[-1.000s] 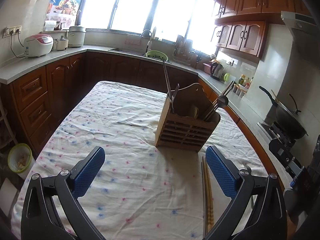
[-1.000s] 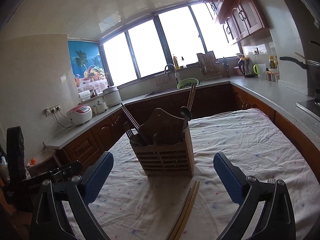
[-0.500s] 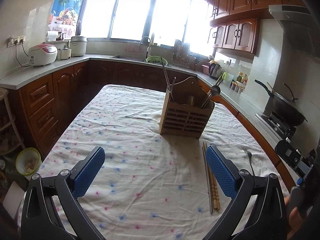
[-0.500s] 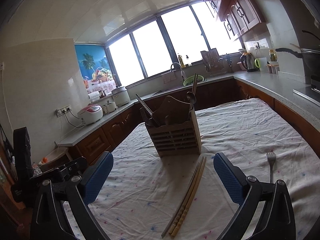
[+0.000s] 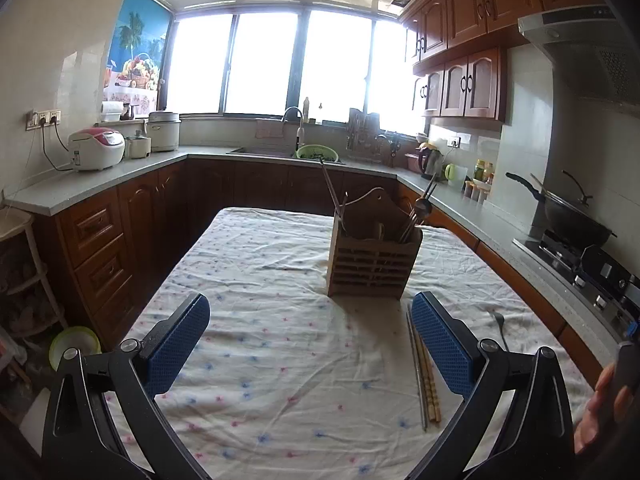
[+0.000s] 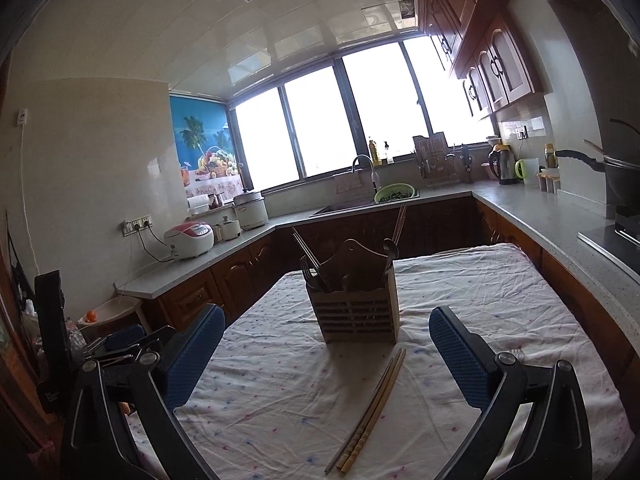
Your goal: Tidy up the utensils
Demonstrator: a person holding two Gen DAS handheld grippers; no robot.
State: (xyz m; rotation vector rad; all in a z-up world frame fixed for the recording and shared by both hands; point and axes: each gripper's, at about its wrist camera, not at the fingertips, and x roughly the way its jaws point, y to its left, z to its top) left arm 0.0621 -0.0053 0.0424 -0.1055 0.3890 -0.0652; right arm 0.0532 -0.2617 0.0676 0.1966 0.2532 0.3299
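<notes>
A slatted wooden utensil holder point(image 5: 374, 258) point(image 6: 356, 310) stands mid-table with forks, a spoon and chopsticks sticking out. Loose chopsticks point(image 5: 424, 368) point(image 6: 370, 408) lie on the cloth in front of it. A fork point(image 5: 500, 326) lies to their right; in the right wrist view only its tines point(image 6: 516, 354) show behind the right finger. My left gripper point(image 5: 310, 334) is open and empty, above the cloth short of the holder. My right gripper point(image 6: 326, 354) is open and empty, with the chopsticks between its fingers.
The table point(image 5: 260, 264) has a white dotted cloth. Wooden cabinets and grey counters run along three sides, with rice cookers point(image 5: 96, 148), a sink and a green colander point(image 5: 317, 153). A wok point(image 5: 576, 220) sits on the stove at right. A small bin point(image 5: 74, 346) is on the floor at left.
Both grippers have pulled back from the holder and risen; more of the table, the whole chopsticks and the fork have come into view. Both stay open.
</notes>
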